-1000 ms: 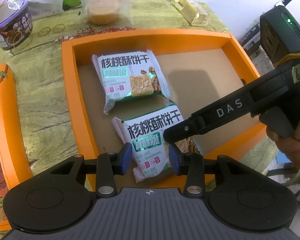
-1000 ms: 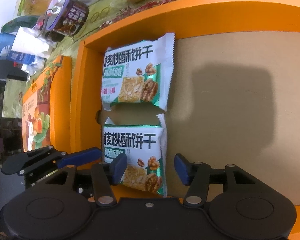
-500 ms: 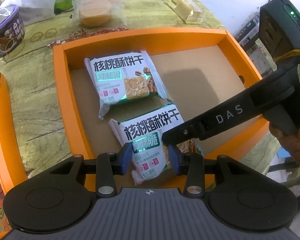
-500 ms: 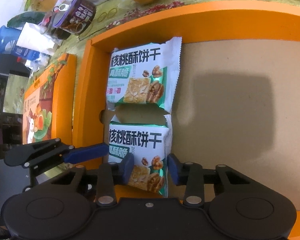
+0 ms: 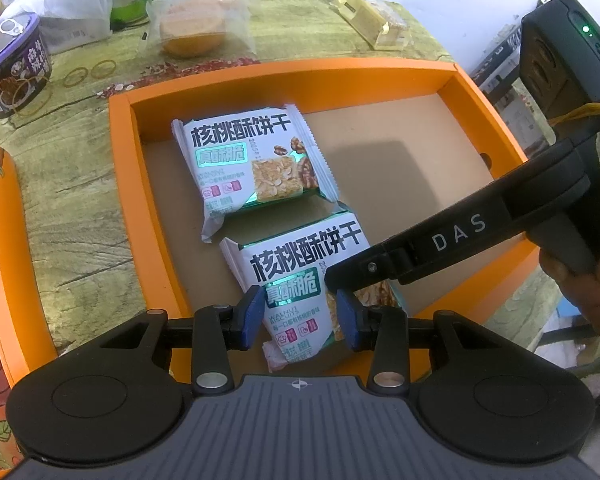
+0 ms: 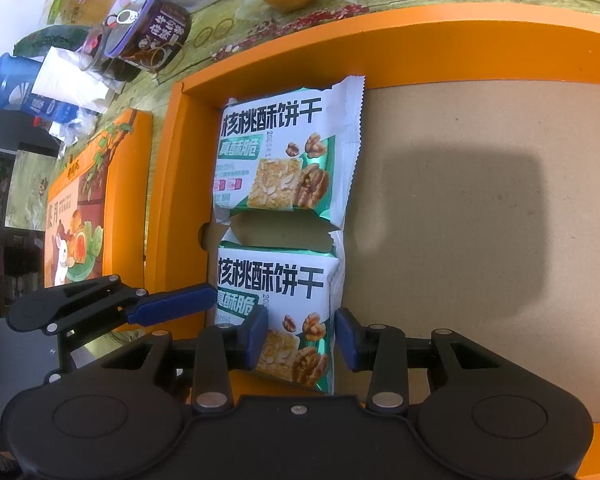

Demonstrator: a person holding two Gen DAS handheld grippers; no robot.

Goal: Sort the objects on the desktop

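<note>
Both your grippers are closed on the near biscuit packet [image 5: 300, 280]: the left gripper [image 5: 296, 316] at its near end, the right gripper [image 6: 301, 336] across its walnut corner. It lies in the orange tray [image 5: 124, 184] just beside the far biscuit packet [image 5: 252, 164], along the left wall. The tray's right half is bare cardboard.

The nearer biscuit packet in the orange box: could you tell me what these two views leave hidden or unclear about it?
- Left wrist view: the right gripper covers the nearer biscuit packet at its picture panel.
- Right wrist view: the packet's near end runs under the gripper body.
- Both views: whether either gripper's pads press the wrapper is unclear.
- Small print under the title: too small.
</note>
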